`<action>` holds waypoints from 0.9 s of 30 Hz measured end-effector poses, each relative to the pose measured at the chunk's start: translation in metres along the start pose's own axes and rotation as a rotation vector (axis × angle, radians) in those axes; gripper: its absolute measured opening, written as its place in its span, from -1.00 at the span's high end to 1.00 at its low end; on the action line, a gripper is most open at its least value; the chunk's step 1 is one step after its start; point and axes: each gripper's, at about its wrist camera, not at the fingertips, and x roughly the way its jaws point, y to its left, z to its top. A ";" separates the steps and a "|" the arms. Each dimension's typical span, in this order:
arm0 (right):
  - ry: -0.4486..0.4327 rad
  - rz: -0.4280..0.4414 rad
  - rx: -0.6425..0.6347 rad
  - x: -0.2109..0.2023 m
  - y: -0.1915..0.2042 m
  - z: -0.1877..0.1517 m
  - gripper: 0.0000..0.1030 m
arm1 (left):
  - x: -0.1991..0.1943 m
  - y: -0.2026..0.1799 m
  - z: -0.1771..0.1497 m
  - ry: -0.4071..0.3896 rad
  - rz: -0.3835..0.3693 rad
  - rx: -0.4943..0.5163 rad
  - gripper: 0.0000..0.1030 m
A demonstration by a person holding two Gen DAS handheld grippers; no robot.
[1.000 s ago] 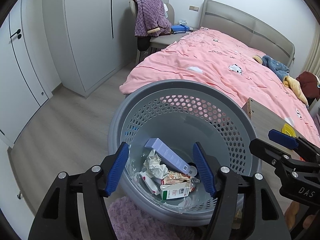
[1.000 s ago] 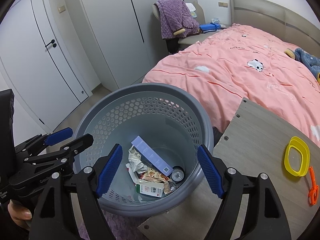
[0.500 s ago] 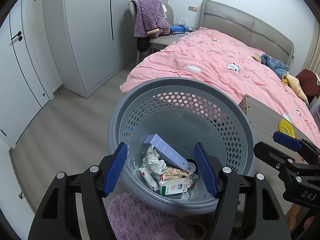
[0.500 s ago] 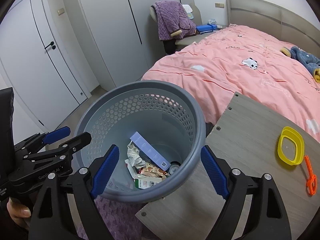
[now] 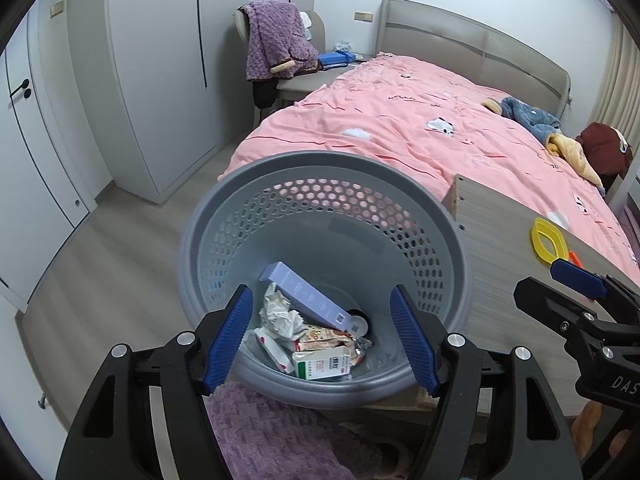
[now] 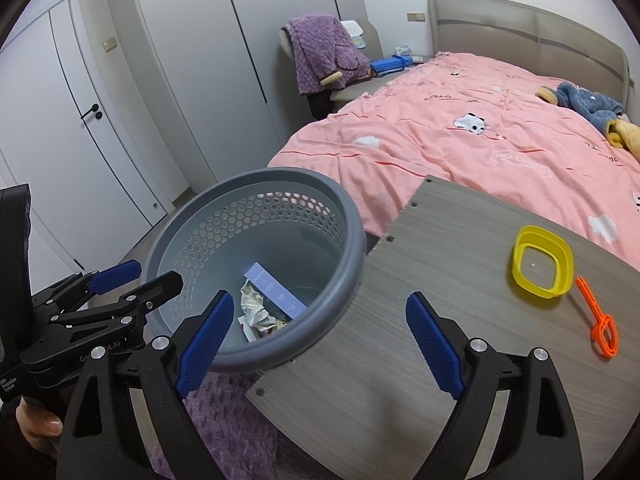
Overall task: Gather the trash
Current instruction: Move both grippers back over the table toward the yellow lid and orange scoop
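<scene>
Beside the pink bed, trash lies in the grey perforated basket [image 5: 320,208]

Over the basket the left gripper [image 5: 320,336] has just been spreading its jaws, nothing between them; a lilac box [image 5: 304,296], crumpled paper [image 5: 280,316] and cartons lie inside. The right gripper [image 6: 316,344], likewise widening and empty, straddles basket rim and wooden tabletop [image 6: 440,240], where a yellow ring [image 6: 540,260] sits

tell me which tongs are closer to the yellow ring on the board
Right. The right tongs hang open over the grey board's near corner, the yellow ring ahead to their right. The left tongs, also open, hang over the trash basket, further from it.
</scene>
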 end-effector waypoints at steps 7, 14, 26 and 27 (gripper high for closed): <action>-0.013 -0.059 0.046 -0.020 -0.029 -0.018 -0.73 | -0.004 -0.035 -0.010 0.006 -0.053 0.047 -0.32; -0.025 -0.137 0.112 -0.041 -0.070 -0.040 -0.78 | -0.002 -0.072 -0.016 0.016 -0.097 0.105 -0.32; -0.024 -0.263 0.205 -0.067 -0.150 -0.058 -0.83 | 0.007 -0.128 -0.013 0.031 -0.140 0.170 -0.32; -0.021 -0.270 0.209 -0.067 -0.157 -0.059 -0.83 | 0.009 -0.132 -0.012 0.035 -0.145 0.173 -0.32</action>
